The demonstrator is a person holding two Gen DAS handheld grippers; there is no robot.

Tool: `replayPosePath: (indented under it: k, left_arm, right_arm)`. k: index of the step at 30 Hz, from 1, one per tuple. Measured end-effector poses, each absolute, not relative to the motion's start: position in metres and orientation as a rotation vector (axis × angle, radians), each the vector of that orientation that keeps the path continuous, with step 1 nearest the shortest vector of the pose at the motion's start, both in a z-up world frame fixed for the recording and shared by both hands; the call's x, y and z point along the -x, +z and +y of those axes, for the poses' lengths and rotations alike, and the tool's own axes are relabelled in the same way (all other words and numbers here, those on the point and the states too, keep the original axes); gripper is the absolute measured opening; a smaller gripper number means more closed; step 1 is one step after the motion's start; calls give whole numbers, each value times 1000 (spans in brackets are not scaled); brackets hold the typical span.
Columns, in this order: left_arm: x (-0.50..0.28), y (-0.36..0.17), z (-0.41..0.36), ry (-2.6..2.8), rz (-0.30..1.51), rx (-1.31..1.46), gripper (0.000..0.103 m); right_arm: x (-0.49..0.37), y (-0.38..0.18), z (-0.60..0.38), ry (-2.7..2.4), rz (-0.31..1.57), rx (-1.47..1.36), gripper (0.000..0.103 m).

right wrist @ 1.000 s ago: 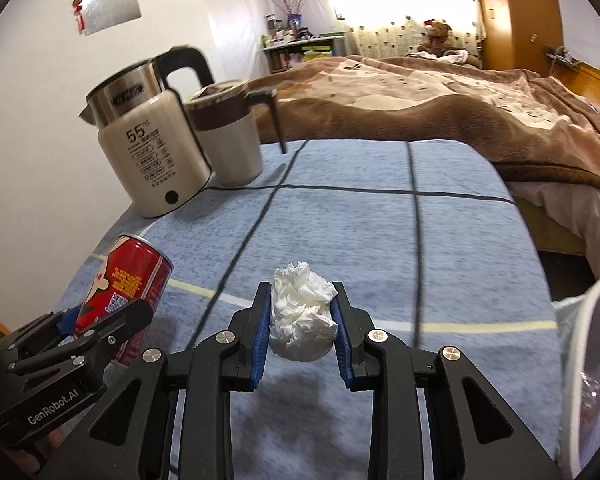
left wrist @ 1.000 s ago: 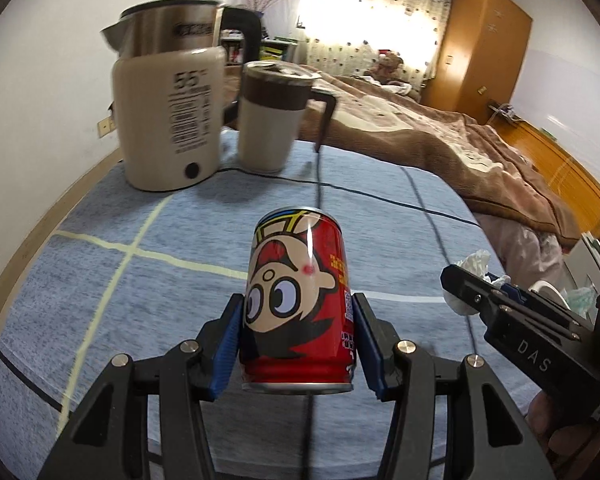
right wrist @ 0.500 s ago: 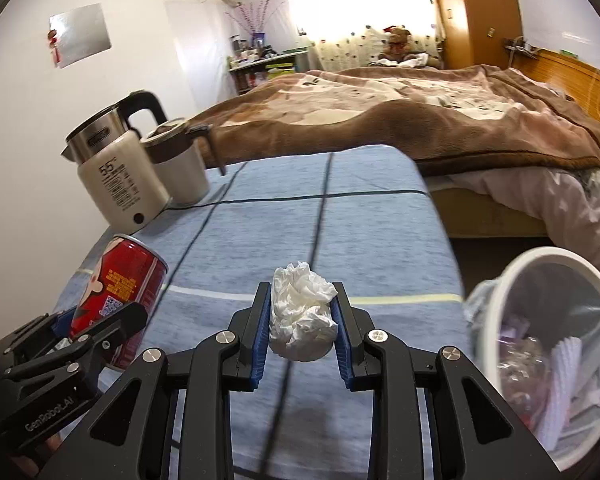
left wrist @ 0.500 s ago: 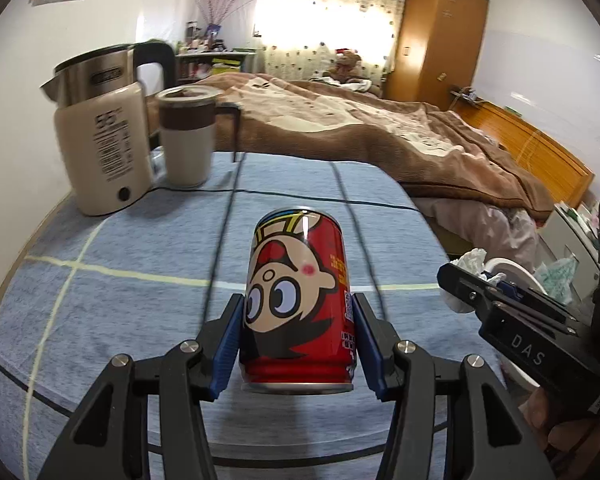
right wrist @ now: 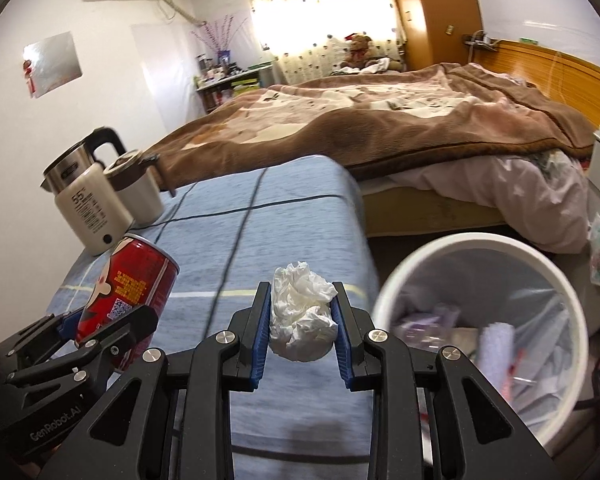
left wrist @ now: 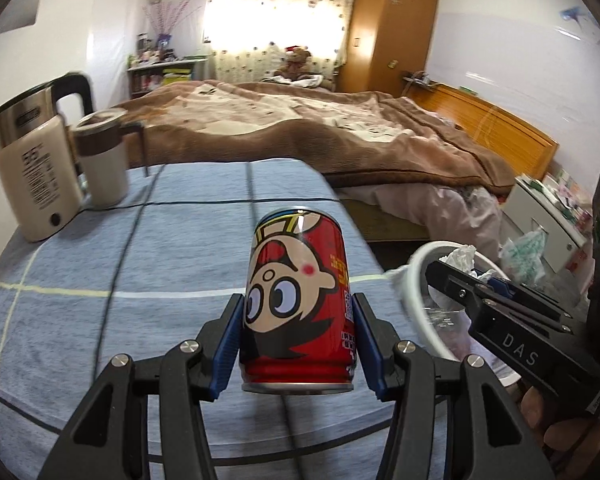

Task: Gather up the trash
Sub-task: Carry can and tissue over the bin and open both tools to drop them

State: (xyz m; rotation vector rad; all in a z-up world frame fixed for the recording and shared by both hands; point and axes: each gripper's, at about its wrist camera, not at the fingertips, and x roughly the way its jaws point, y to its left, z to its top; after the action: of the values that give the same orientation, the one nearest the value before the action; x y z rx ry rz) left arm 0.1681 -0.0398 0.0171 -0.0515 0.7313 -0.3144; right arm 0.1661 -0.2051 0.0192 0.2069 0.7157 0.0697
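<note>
Trash is in hand on both sides, and neither piece is binned yet. The left tool (left wrist: 298, 332) is clamped on a red can (left wrist: 298, 300) printed with a cartoon face, its blue pads pressed to the can's sides; it fills the lower centre of the left view, carried upright above the blue tabletop (left wrist: 140, 264). The right tool (right wrist: 302, 320) is squeezed shut on a crumpled white tissue (right wrist: 302, 316), which sits in the lower centre of the right view.

A white bin (right wrist: 476, 242) lined with a clear bag shows at the lower right of the right view, beside the tabletop's edge and below it. It already holds some crumpled paper and plastic. The tissue hangs just left of the bin's rim in the frame, not over the opening as far as I can judge; the can is further left again.

Picking up looks finished for these two items. What remains is bringing each over the bin's mouth and letting go, tissue likely first. A kettle (right wrist: 86, 204) and a lidded mug (right wrist: 136, 190) stand at the tabletop's far left; they seem no part of the job. No other loose trash shows on the tabletop in either view.
</note>
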Motion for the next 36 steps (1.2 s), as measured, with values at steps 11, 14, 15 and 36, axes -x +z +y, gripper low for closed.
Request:
replayPosePath:
  k: [11,14,15,36]
  left_arm:
    - [-158,17,-123,-438,736,-7,55]
    - [-158,15,-138,-467,749,-9,55]
    - [-157,15,-144,-470,751,-17,55]
    - [-154,-13,-223,-532,808,-91,55]
  right_arm:
    - [-139,24,-284,-48,696,-243,29]
    - [-134,23,-299,-68,697,-246,29]
    - [-133,22,-305,-72,702,-247,29]
    - [-135,-25,-367,-194,811,-190,31]
